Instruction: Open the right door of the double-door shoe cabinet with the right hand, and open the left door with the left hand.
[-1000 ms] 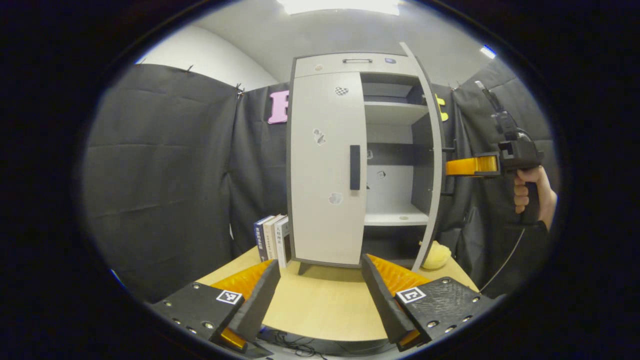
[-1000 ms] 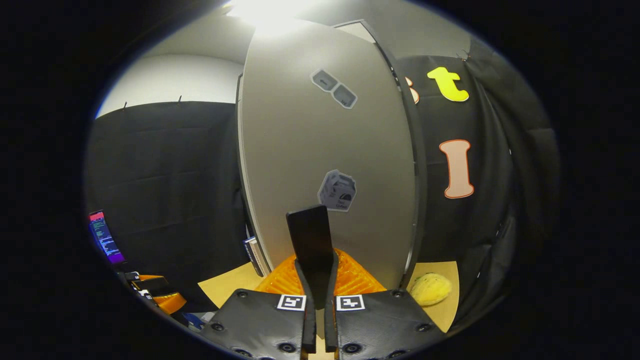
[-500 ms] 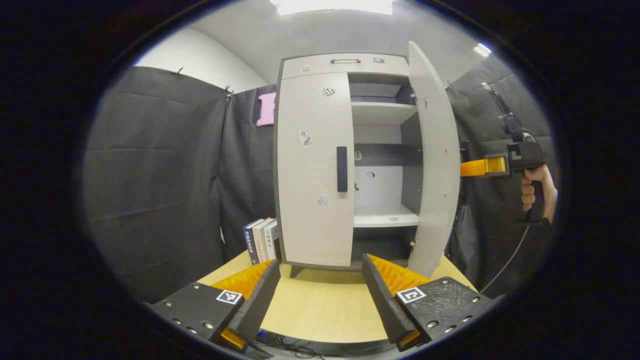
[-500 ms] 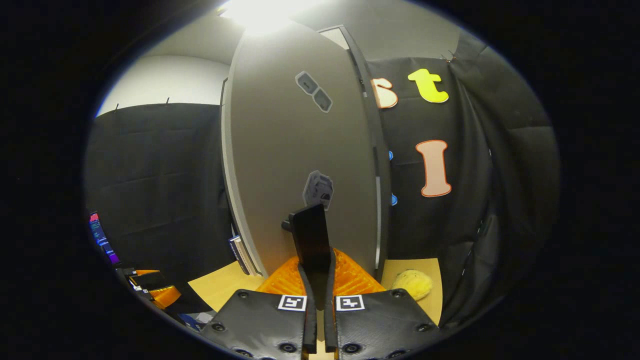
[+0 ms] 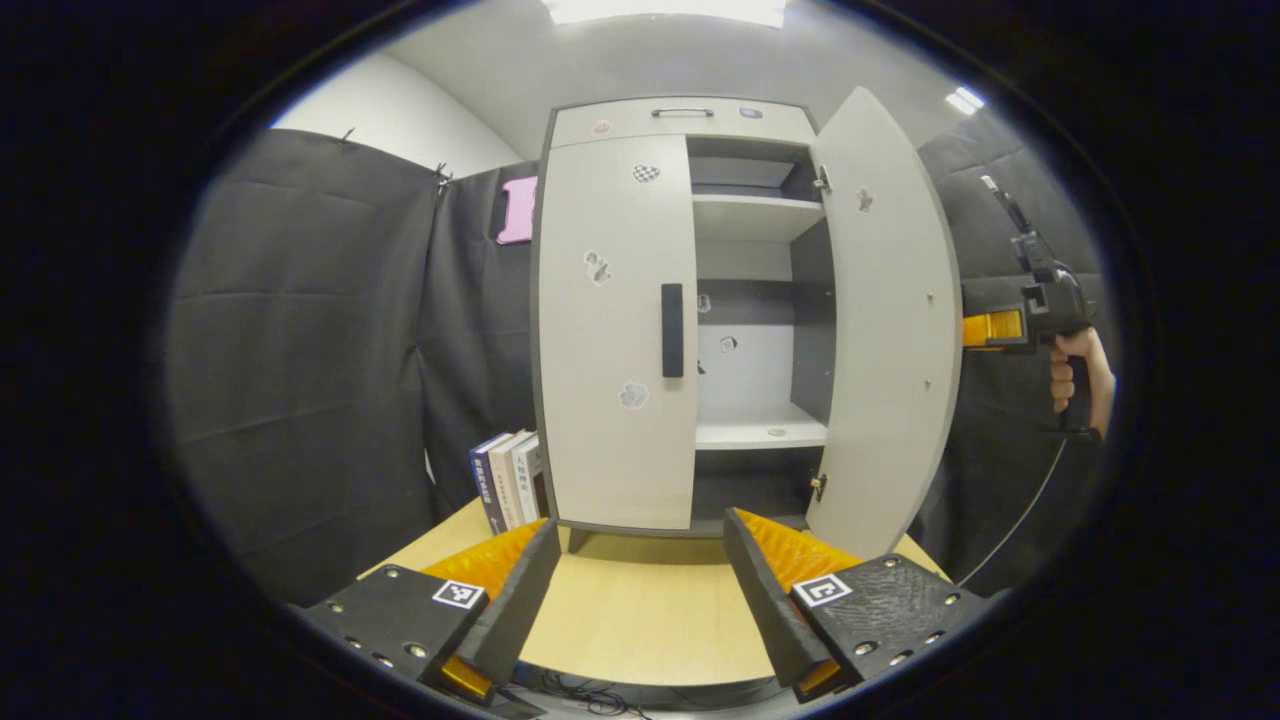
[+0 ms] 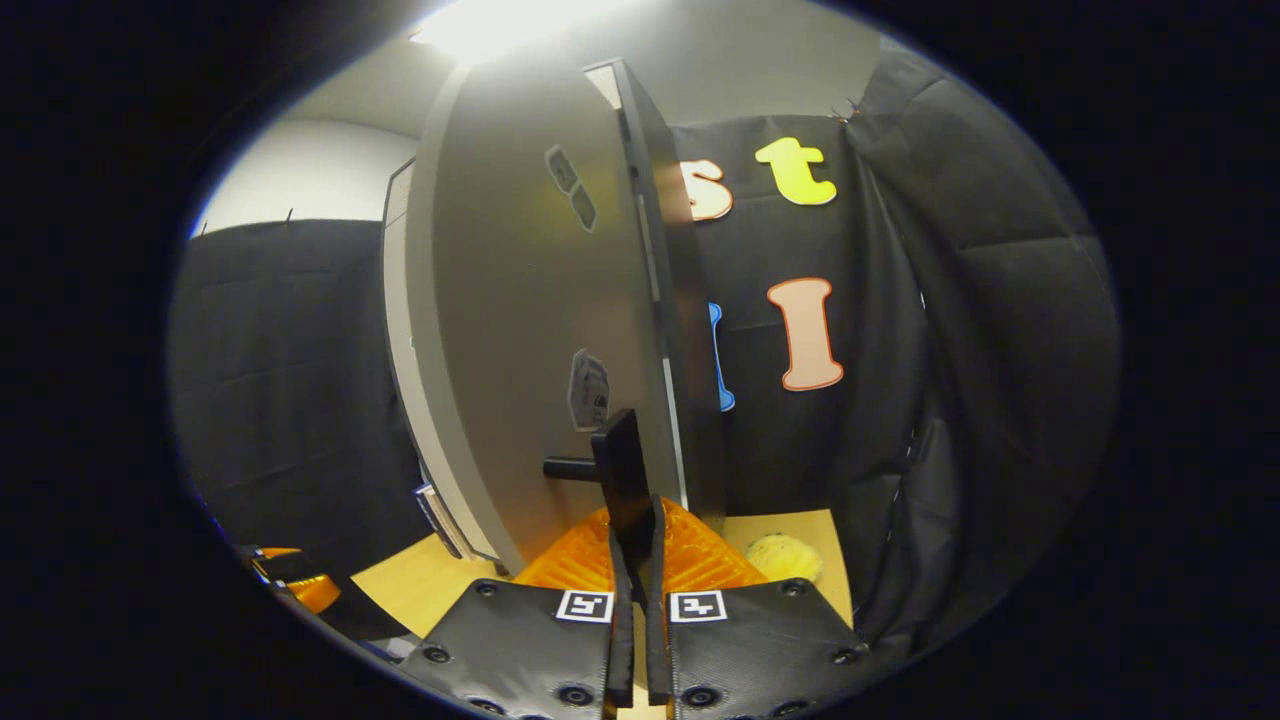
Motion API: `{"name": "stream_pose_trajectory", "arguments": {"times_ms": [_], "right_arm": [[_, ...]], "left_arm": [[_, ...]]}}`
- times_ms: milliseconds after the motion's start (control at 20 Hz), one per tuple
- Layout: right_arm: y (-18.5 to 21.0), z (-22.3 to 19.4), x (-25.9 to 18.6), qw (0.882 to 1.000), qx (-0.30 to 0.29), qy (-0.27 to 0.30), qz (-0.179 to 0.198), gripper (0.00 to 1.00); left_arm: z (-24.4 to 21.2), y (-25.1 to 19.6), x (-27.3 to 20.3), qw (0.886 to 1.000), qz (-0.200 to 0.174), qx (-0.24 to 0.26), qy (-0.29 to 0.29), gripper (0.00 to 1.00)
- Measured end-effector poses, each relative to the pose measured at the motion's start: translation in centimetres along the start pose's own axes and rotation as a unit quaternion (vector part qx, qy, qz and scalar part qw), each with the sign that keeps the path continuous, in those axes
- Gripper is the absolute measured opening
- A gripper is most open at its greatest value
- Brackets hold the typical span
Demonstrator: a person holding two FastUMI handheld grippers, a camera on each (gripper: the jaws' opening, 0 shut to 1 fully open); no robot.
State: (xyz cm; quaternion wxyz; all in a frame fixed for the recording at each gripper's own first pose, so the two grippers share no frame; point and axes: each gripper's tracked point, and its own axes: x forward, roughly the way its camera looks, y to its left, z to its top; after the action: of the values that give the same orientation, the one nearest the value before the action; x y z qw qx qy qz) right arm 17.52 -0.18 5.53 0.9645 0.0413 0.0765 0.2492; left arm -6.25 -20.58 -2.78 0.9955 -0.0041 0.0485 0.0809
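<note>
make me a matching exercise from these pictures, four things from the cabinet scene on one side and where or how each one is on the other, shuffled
Things:
1. right door
2. left door
3. books
4. left gripper

States or places:
A. standing upright on the table beside the cabinet's left side
B. swung wide open, its handle clamped by the right gripper
C. open, held over the table in front of the cabinet
D. shut, its dark handle untouched

Pairs: 1-B, 2-D, 3-A, 4-C
</note>
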Motion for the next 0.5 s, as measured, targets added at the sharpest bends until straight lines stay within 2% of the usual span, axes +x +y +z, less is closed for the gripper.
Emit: {"name": "stream_pose_trajectory", "arguments": {"times_ms": [250, 500], "right_arm": [[-1.1, 0.1, 0.0, 0.999, -0.029, -0.006, -0.040, 0.07], [-1.2, -0.3, -0.6, 0.996, -0.003, 0.001, -0.085, 0.06]], "left_arm": [[1.0, 1.1, 2.0, 1.000, -0.022, 0.007, -0.005, 0.95], [1.6, 4.1, 5.0, 0.999, -0.039, 0.019, -0.013, 0.95]]}}
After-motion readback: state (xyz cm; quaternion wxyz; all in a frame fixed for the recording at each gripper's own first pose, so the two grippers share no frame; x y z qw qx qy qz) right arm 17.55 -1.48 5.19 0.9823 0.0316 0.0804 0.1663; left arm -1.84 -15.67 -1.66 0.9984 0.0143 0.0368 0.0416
